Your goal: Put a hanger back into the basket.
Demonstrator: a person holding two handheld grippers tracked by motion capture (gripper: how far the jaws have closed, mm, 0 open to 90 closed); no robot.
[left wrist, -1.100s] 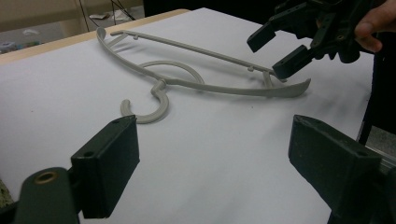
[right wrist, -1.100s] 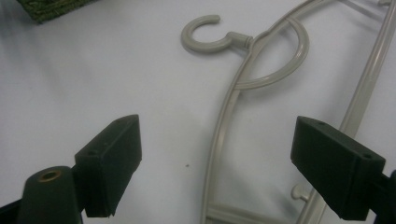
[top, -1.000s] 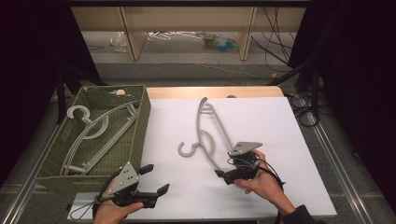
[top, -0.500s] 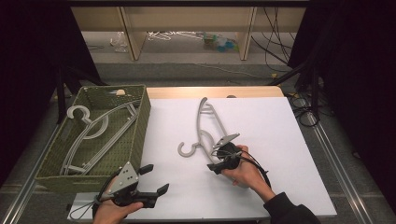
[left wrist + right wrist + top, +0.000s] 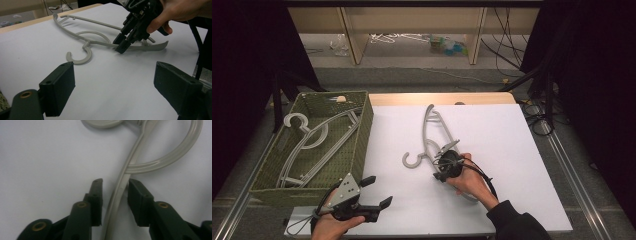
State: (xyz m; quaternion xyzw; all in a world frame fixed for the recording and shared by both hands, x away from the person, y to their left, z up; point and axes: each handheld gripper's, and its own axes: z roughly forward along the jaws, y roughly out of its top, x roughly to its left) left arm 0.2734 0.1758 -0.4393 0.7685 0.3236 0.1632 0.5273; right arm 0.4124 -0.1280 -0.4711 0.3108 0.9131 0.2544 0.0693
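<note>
- The big white table has one grey hanger lying flat on it, near the middle.
- A green basket sits at the left edge of the table. It has more hangers inside, so I think the job is to put this hanger in with them.
- The right gripper was a bit closer to the person a second ago. Now it is down at the hanger, at the bar just below the hook.
- Its jaws have just been closing. In the right gripper view the bar sits right between the two black jaws.
- One jaw looks like it touches the bar and the other has a small gap. It is hard to be sure, but I think the squeeze is not finished.
- That means the grab is almost done, and the lift comes after.
- The left gripper waits near the front edge of the table, jaws wide apart and holding nothing.
</note>
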